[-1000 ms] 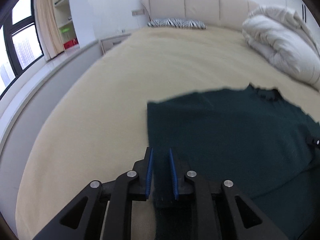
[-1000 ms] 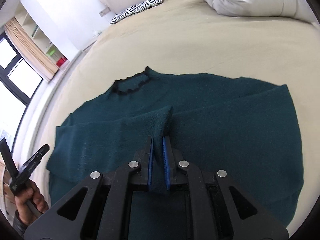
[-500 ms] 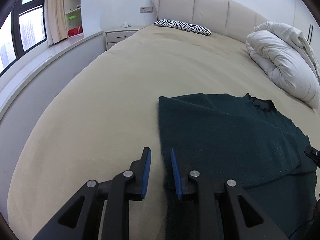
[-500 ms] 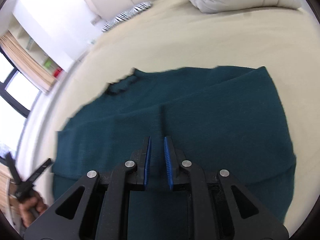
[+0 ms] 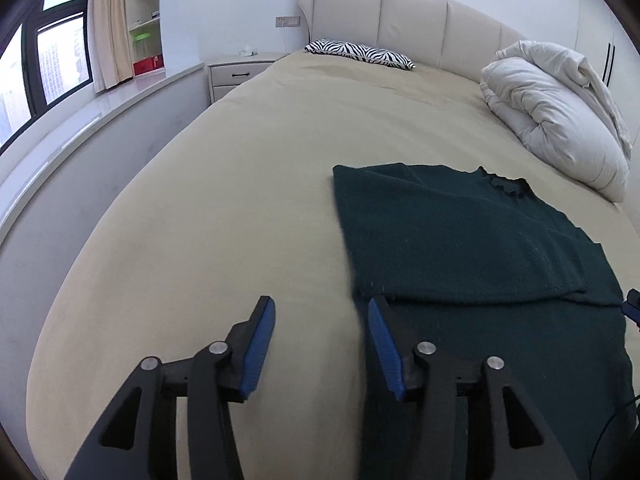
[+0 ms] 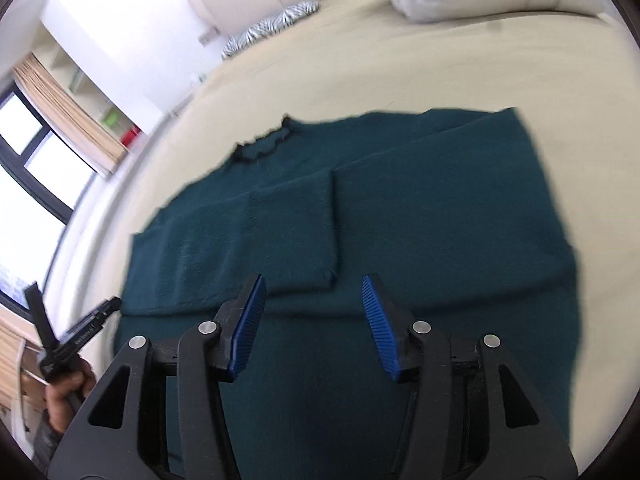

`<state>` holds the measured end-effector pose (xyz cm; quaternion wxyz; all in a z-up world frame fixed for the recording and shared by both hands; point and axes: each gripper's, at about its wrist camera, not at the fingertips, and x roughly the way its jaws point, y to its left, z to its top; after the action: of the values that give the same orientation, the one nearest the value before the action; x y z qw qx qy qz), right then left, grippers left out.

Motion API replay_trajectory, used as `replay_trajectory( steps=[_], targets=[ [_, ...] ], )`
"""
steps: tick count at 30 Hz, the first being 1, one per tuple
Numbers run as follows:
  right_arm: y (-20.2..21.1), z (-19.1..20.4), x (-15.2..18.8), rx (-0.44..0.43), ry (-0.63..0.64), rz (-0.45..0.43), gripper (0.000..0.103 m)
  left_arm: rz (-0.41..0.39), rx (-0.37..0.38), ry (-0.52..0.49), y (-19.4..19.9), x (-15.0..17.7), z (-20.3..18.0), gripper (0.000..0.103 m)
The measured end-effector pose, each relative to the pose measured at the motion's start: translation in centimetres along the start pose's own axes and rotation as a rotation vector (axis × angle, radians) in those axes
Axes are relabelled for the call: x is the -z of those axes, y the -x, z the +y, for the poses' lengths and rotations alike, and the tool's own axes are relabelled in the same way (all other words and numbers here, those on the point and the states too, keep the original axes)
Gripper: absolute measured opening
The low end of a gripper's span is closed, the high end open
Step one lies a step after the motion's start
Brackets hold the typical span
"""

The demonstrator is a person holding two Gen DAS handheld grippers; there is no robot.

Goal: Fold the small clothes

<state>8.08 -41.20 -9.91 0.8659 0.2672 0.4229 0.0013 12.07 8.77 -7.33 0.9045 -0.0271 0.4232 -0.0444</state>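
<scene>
My left claw (image 5: pixel 320 312) is opening, its blue pads apart with nothing pinched between them, hanging over the left edge of a dark green sweater (image 5: pixel 460 240); the right-hand pad sits above the cloth and the left-hand pad above bare sheet. My right claw (image 6: pixel 312 292) is opening too, empty, poised over the middle of the sweater (image 6: pixel 360 220). The sweater lies flat on the beige bed (image 5: pixel 220 200), its ruffled neckline (image 6: pixel 266 144) toward the headboard, and a sleeve (image 6: pixel 256 240) lies folded across the chest, its cuff end just ahead of my right claw. Beyond the sweater, a rumpled white duvet (image 5: pixel 560 108) is heaped at the bed's right side, a zebra-print pillow (image 5: pixel 360 53) rests by the headboard, and a nightstand (image 5: pixel 240 74) stands beside a window. I judge the main risk to be the loose knit: a pad brushing it as I reach for the next hold could drag the laid sleeve askew or lift a single layer, spoiling the fold. The other side of the sweater looks folded in too, though I cannot be sure.
</scene>
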Motion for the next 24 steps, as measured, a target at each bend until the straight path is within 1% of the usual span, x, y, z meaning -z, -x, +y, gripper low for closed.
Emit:
replay_trajectory(
  steps=[1, 3, 5, 7, 9, 12, 16, 18, 19, 21, 24],
  targets=[
    [1.7, -0.6, 0.7, -0.007, -0.006, -0.012, 0.050, 0.005, 0.019, 0.015, 1.0, 0.8, 0.4, 0.063],
    [4.4, -1.7, 2.4, -0.013, -0.022, -0.022, 0.050, 0.037, 0.056, 0.040, 3.0, 3.1, 1.5, 0.065],
    [6.6, -2.6, 4.3, -0.031, -0.036, -0.015, 0.050, 0.078, 0.092, 0.060, 4.7, 5.6, 2.4, 0.065],
    [9.0, -3.7, 6.5, -0.050, -0.059, -0.009, 0.050, 0.121, 0.135, 0.100, 6.2, 8.3, 3.4, 0.065],
    [11.5, -4.9, 8.8, -0.070, -0.086, -0.003, 0.050, 0.189, 0.191, 0.154, 7.3, 11.2, 4.4, 0.065],
    [14.6, -6.5, 11.7, -0.090, -0.113, -0.002, 0.050, 0.218, 0.234, 0.156, 9.0, 13.6, 4.7, 0.065],
    [16.3, -8.3, 14.6, -0.111, -0.149, 0.033, 0.050, 0.256, 0.297, 0.150, 10.3, 15.2, 4.6, 0.065],
    [16.8, -8.9, 15.7, -0.121, -0.171, 0.051, 0.050, 0.288, 0.336, 0.146, 10.2, 15.9, 4.4, 0.065],
    [17.1, -9.0, 16.2, -0.126, -0.174, 0.055, 0.050, 0.296, 0.342, 0.145, 10.0, 15.8, 4.4, 0.065],
    [17.8, -9.2, 16.9, -0.140, -0.173, 0.060, 0.050, 0.307, 0.370, 0.146, 9.9, 16.2, 4.3, 0.065],
    [18.2, -9.2, 17.1, -0.153, -0.169, 0.071, 0.050, 0.322, 0.423, 0.154, 9.6, 16.4, 4.2, 0.064]
  ],
)
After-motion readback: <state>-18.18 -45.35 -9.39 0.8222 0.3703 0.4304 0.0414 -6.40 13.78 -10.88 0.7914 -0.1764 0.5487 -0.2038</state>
